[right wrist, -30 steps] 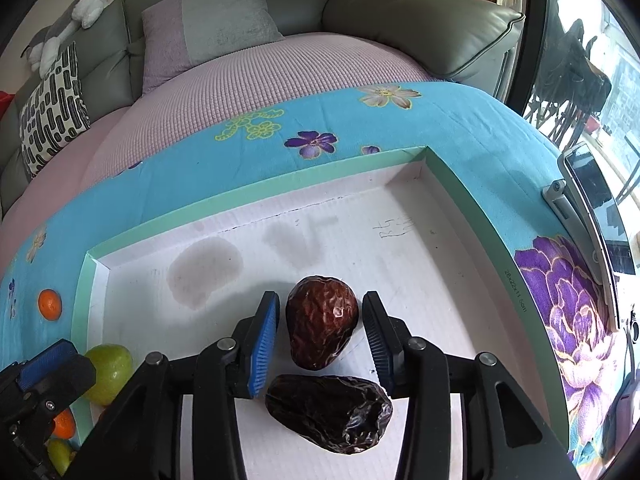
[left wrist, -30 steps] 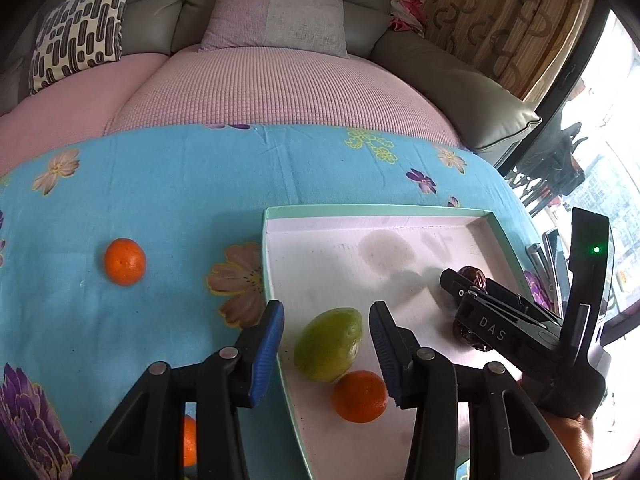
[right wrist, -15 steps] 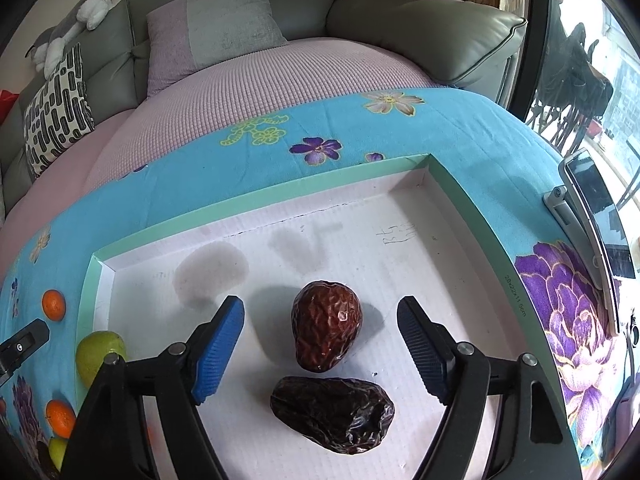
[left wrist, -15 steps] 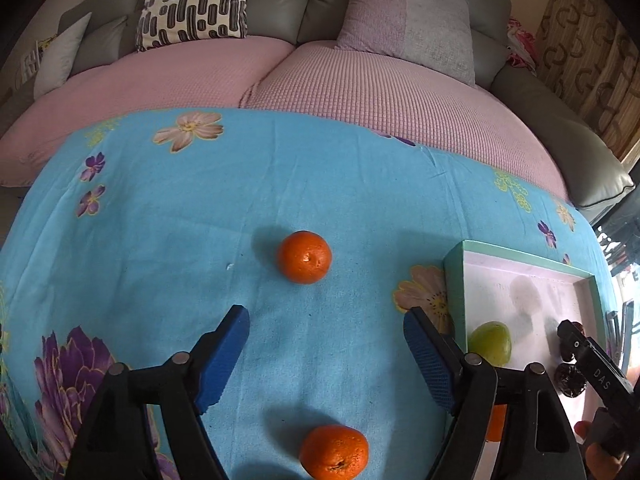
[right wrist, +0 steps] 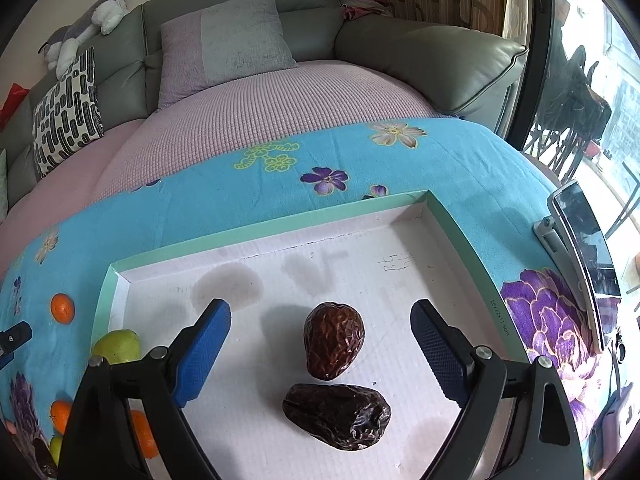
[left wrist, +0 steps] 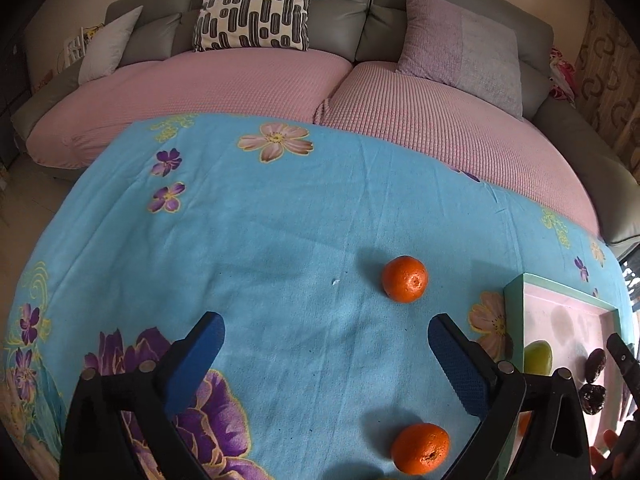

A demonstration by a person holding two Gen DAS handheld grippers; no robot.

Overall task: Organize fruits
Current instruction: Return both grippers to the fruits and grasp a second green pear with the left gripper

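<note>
My left gripper (left wrist: 324, 354) is open and empty above the blue flowered cloth (left wrist: 280, 240). One orange (left wrist: 404, 279) lies ahead of it to the right, another orange (left wrist: 420, 448) lies close under its right finger. The green-rimmed white tray (right wrist: 264, 228) holds a green fruit (right wrist: 118, 346) and two dark dates. My right gripper (right wrist: 320, 344) is open over the tray. The reddish date (right wrist: 334, 346) stands between its fingers, untouched. The darker date (right wrist: 338, 416) lies just in front of it.
A pink sofa with cushions (left wrist: 256, 8) runs behind the table. A phone on a stand (right wrist: 580, 256) sits right of the tray. More oranges (right wrist: 63, 308) and small fruits lie on the cloth left of the tray. The tray also shows in the left wrist view (left wrist: 516, 308).
My left gripper opened, left the green fruit in the tray and swung left over the cloth toward the oranges. My right gripper opened and released the reddish date.
</note>
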